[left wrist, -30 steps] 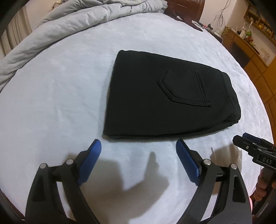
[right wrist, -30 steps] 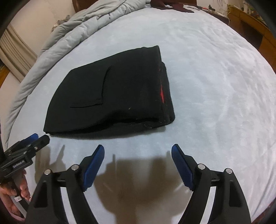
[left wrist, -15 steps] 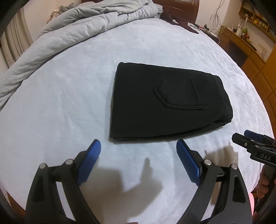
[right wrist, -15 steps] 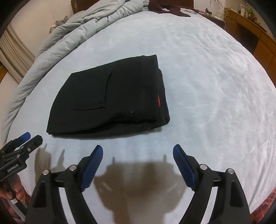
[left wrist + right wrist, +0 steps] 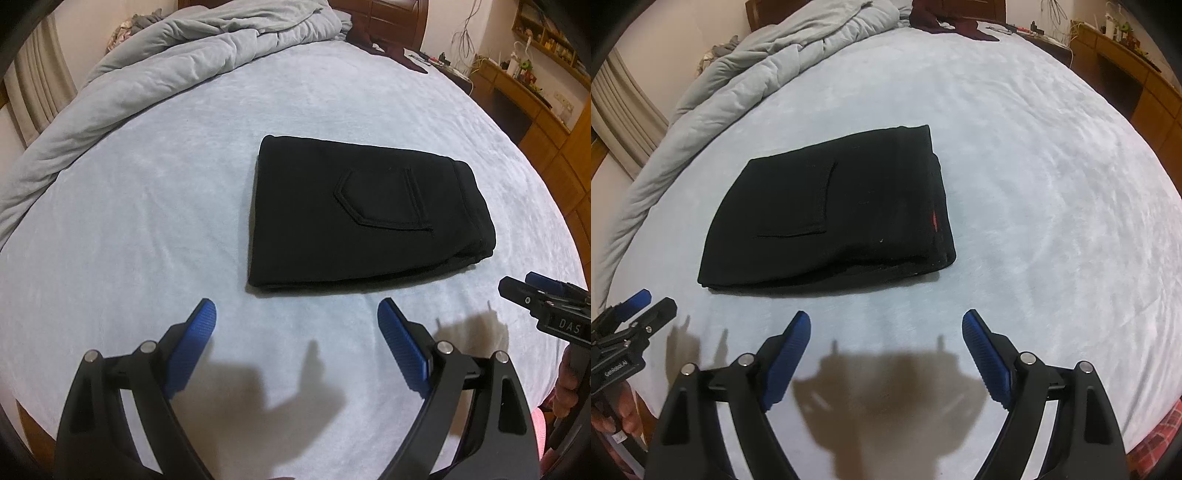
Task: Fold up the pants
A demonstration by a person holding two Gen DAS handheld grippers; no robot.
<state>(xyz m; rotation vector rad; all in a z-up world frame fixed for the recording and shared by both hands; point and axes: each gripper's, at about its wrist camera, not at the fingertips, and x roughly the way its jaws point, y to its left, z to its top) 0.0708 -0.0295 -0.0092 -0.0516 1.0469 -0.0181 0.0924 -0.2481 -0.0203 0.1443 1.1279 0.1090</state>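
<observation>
The black pants (image 5: 354, 218) lie folded into a compact, stacked rectangle in the middle of the pale blue bed sheet (image 5: 147, 206), back pocket (image 5: 384, 199) facing up. From the right wrist view the same bundle (image 5: 831, 214) shows its layered edges along the near and right sides, with a small red tag (image 5: 934, 221) near the right edge.

The left gripper (image 5: 295, 332) hovers over the sheet just near of the pants, its blue-padded fingers (image 5: 188, 347) spread wide, holding nothing and touching neither cloth nor sheet. The right gripper (image 5: 886, 339) sits likewise on the near side, its pads (image 5: 986, 358) splayed wide apart and empty, its shadow falling on the sheet below. Each gripper appears at the edge of the other's view: the right one (image 5: 546, 310) at far right, the left one (image 5: 628, 332) at far left.

A rumpled grey duvet (image 5: 155, 74) is heaped along the far left of the bed. Wooden furniture (image 5: 546, 122) stands to the right.
</observation>
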